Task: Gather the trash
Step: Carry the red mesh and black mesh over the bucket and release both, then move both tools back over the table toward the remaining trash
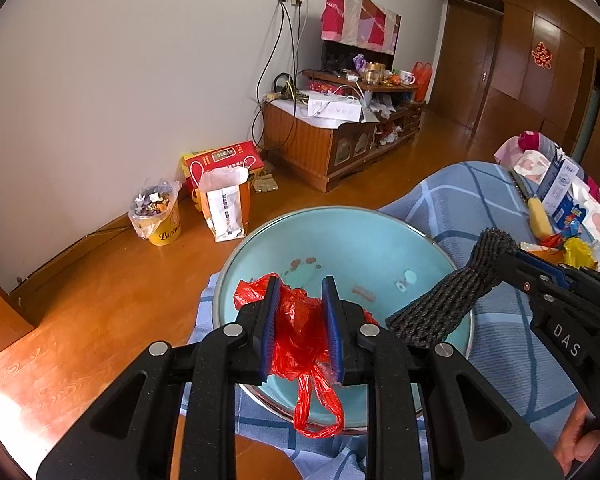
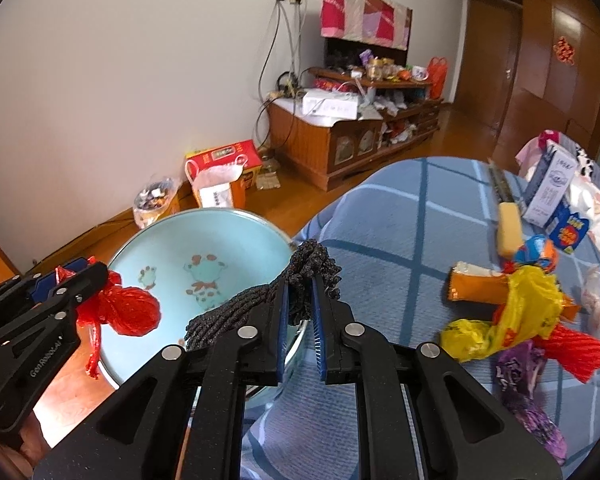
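While each hand-held gripper squeezes one thing, the left holds one red bag, the right one black net, over one bowl.

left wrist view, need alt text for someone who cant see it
The left gripper is shut on a crumpled red plastic bag, held over a light blue basin that sits on a blue checked cloth. At right, the right gripper holds a dark foam net over the basin's rim. Behind are a wooden floor and a cluttered cabinet.
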`<state>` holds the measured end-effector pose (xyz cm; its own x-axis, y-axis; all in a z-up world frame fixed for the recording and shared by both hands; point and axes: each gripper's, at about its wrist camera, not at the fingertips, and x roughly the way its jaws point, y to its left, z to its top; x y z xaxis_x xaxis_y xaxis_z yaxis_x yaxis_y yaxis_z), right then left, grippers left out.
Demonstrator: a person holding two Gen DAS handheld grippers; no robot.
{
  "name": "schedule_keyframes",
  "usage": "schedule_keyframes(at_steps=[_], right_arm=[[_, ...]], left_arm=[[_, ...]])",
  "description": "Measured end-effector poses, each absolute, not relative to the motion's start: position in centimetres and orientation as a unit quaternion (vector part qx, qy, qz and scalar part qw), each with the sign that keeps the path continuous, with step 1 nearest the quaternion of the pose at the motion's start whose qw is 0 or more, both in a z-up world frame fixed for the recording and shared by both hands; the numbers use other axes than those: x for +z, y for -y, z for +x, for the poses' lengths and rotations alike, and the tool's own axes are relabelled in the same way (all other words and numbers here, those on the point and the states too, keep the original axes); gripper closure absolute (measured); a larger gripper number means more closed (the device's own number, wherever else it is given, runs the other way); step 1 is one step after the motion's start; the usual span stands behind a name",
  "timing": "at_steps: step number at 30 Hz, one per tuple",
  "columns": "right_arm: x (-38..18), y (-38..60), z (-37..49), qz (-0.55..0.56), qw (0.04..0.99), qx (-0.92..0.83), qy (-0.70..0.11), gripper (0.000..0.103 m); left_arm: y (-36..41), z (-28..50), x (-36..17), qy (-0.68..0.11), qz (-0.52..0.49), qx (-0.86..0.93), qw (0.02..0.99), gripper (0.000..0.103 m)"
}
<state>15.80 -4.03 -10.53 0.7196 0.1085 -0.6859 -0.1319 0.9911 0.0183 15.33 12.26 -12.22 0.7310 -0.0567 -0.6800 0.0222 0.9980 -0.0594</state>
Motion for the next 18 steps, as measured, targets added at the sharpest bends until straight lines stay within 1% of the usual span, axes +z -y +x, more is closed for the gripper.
schedule_keyframes(at_steps=[2, 3, 4, 5, 6, 7, 8, 9, 11, 13, 16, 18], right_arm=[[-10.6, 4.0, 15.9, -0.01, 0.926, 0.07, -0.372, 0.089], [-10.6, 3.9, 15.9, -0.007, 0.925, 0.073, -0.373, 0.085], [-10.6, 3.9, 15.9, -0.003, 0.924, 0.077, -0.374, 0.081], [-10.5, 4.1, 15.9, 0.0, 0.924, 0.079, -0.374, 0.074], [-10.3, 4.1, 15.7, 0.002, 0.925, 0.08, -0.37, 0.069], [-10.2, 4.1, 15.6, 0.003, 0.927, 0.08, -0.367, 0.068], [-9.9, 4.1, 15.5, 0.003, 0.928, 0.081, -0.363, 0.067], [-9.8, 4.1, 15.4, 0.002, 0.929, 0.082, -0.361, 0.066], [-9.4, 4.2, 15.0, 0.002, 0.931, 0.08, -0.355, 0.066], [-9.0, 4.5, 14.7, 0.005, 0.933, 0.079, -0.351, 0.065], [-8.3, 5.0, 14.0, 0.006, 0.937, 0.071, -0.342, 0.054], [-7.9, 5.4, 13.6, 0.004, 0.941, 0.063, -0.333, 0.042]], left_arm=[[-12.2, 15.3, -12.4, -0.369, -0.023, -0.018, 0.929, 0.079], [-12.2, 15.3, -12.4, -0.371, -0.023, -0.016, 0.928, 0.079], [-12.3, 15.4, -12.5, -0.371, -0.024, -0.014, 0.928, 0.076], [-12.4, 15.3, -12.5, -0.371, -0.024, -0.011, 0.928, 0.07], [-12.5, 15.3, -12.4, -0.371, -0.025, -0.008, 0.928, 0.066], [-12.6, 15.3, -12.2, -0.369, -0.027, -0.006, 0.929, 0.06], [-12.6, 15.1, -12.1, -0.366, -0.027, -0.004, 0.93, 0.056], [-12.6, 15.0, -11.8, -0.362, -0.023, 0.001, 0.932, 0.055], [-12.5, 14.8, -11.5, -0.358, -0.016, 0.007, 0.934, 0.047], [-12.5, 14.6, -11.1, -0.354, -0.014, 0.012, 0.935, 0.045], [-12.4, 14.4, -10.6, -0.35, -0.014, 0.019, 0.936, 0.041], [-12.2, 14.1, -10.3, -0.348, -0.014, 0.022, 0.937, 0.038]])
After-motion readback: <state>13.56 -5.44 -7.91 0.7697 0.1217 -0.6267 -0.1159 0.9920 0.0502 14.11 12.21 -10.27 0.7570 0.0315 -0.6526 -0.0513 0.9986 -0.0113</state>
